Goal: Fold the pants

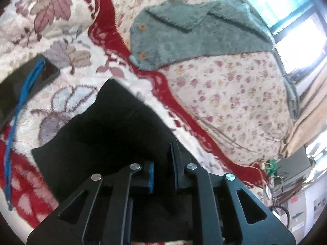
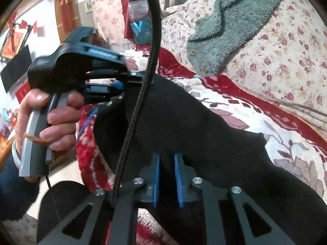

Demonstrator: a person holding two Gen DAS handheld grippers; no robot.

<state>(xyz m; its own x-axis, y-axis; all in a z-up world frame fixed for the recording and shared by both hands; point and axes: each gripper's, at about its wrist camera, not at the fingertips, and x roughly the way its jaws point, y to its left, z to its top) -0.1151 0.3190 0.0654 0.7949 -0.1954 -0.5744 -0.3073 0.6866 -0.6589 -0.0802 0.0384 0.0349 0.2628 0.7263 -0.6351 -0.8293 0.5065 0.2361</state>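
The black pants (image 1: 102,138) lie on a leaf-patterned blanket (image 1: 61,30) with a red border, on a bed. In the left wrist view my left gripper (image 1: 161,155) has its blue pads close together with black cloth pinched between them. The right wrist view shows the pants (image 2: 194,126) stretched between both tools. My right gripper (image 2: 167,157) is shut on a fold of the pants at the near end. At the far left end, a hand (image 2: 51,118) holds my left gripper (image 2: 124,85), whose tips bite the cloth edge.
A grey-green fleece garment (image 1: 194,36) with wooden buttons lies on the floral sheet (image 1: 224,94) beyond the pants. A black braided cable (image 2: 143,81) hangs across the right wrist view. A blue cord (image 1: 18,110) trails at the left. The bed edge and room clutter are at the right.
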